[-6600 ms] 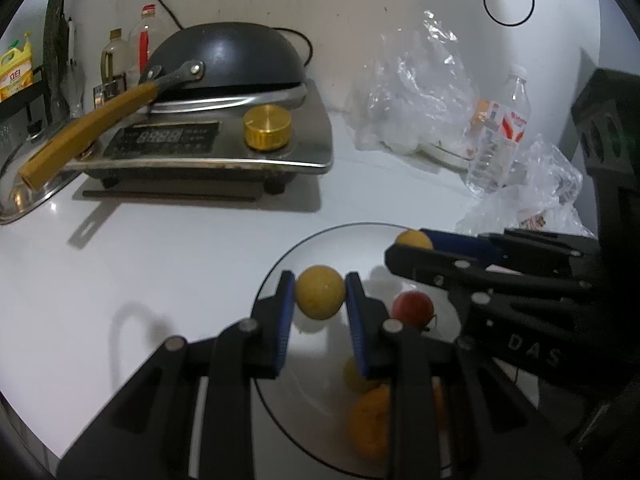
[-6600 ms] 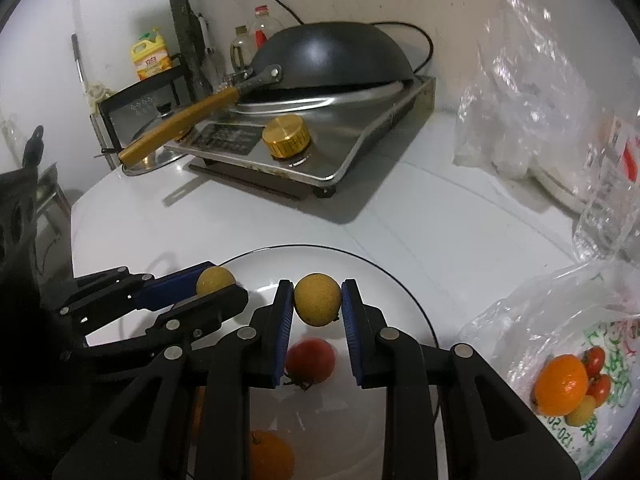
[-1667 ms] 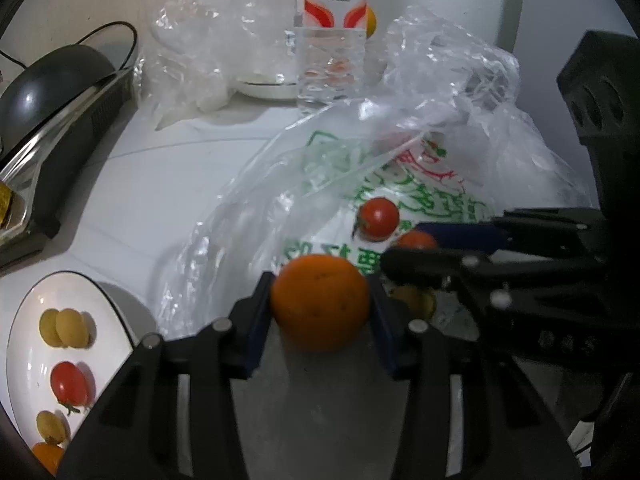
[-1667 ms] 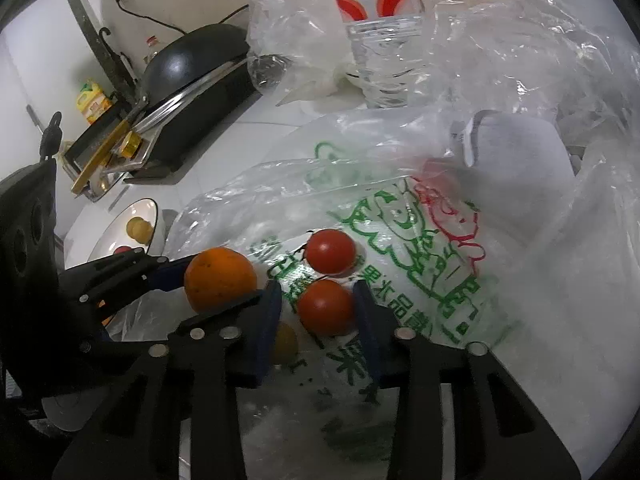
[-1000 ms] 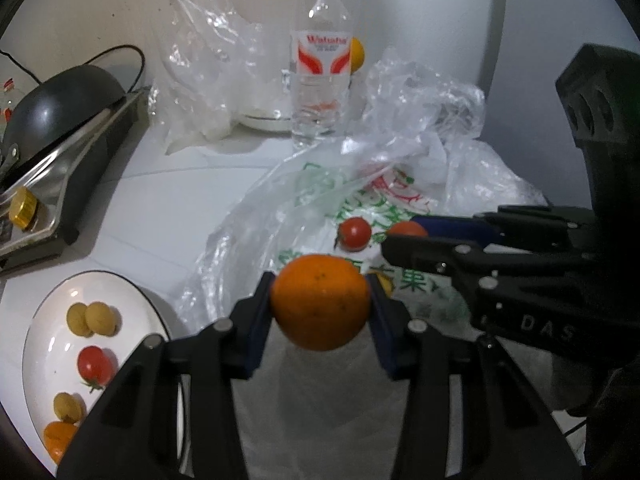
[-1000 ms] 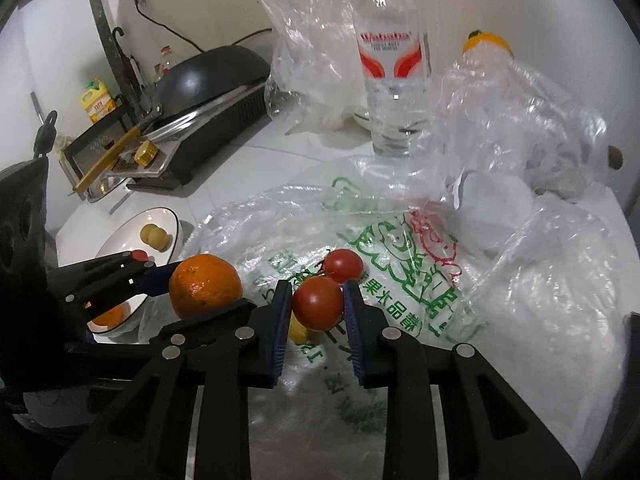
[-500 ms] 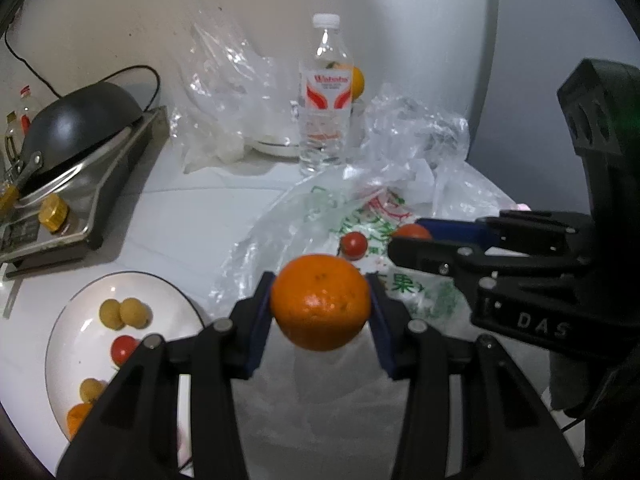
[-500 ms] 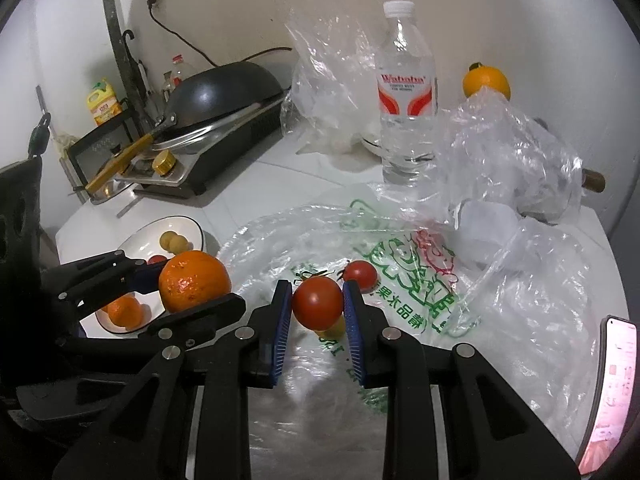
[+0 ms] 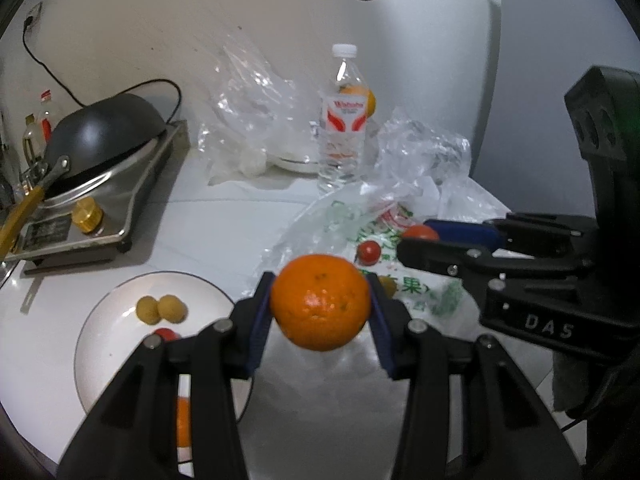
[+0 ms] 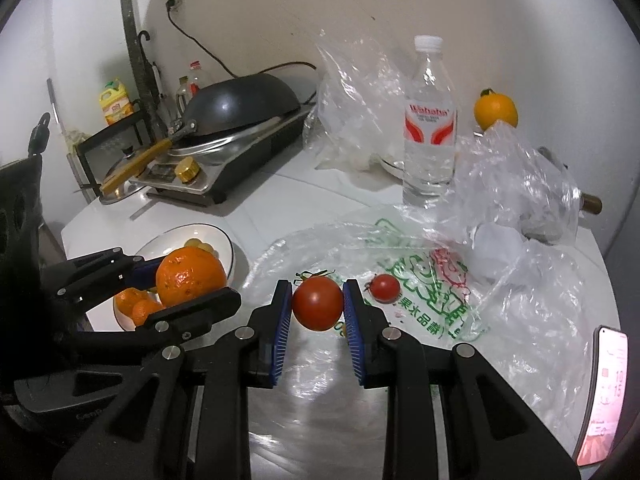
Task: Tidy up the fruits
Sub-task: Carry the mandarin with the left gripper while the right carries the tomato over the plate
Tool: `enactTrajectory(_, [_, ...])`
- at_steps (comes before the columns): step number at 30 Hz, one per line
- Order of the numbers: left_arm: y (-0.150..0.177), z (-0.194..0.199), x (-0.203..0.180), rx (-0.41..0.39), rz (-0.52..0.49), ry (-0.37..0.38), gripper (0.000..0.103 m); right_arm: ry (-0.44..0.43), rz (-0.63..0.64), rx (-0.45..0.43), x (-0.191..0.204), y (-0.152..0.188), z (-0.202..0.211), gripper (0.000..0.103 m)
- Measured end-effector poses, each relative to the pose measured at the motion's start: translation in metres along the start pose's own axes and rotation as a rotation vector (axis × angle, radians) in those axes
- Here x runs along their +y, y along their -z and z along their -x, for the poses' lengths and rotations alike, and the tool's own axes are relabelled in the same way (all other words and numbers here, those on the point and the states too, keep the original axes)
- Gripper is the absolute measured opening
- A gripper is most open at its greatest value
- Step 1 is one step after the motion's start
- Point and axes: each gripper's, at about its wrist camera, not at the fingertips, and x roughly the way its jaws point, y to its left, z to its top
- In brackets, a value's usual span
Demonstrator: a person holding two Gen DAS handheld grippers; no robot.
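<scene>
Orange (image 9: 320, 302) pinched by left fingers | tomato (image 10: 317, 303) pinched by right | white counter (image 9: 224, 220), plate (image 9: 96, 320)

White counter (image 10: 280, 196): plate (image 10: 228, 242), bag (image 10: 420, 300), bottle (image 10: 429, 128).

In the left wrist view the left gripper (image 9: 320, 308) and its orange (image 9: 320, 302) cover the near side of the white plate (image 9: 100, 320), so a red tomato (image 9: 166, 334) and an orange fruit (image 9: 183, 420) there show only as slivers. A small yellowish fruit (image 10: 343, 326) on the printed plastic bag (image 10: 420, 280) peeks from behind the right gripper (image 10: 317, 304) and its held tomato (image 10: 317, 303). At the right edge a phone (image 10: 602, 396) is cut off, its screen too blurred to read
</scene>
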Motion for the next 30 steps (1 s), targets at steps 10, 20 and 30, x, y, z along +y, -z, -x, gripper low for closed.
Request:
enactTrajectory(10, [0.005,0.017,0.014,-0.021,0.015,-0.011,0.045,-0.007,0.033,-0.021,0.021,-0.004,0.006,0.028])
enactTrajectory(20, [0.012,0.033,0.038,-0.040,0.043,-0.031,0.045,-0.018,0.070,-0.027,0.046,-0.010,0.003,0.028])
enactTrajectory(30, [0.024,0.045,0.067,-0.048,0.084,-0.052,0.045,-0.025,0.100,-0.012,0.073,-0.014,-0.007,0.028])
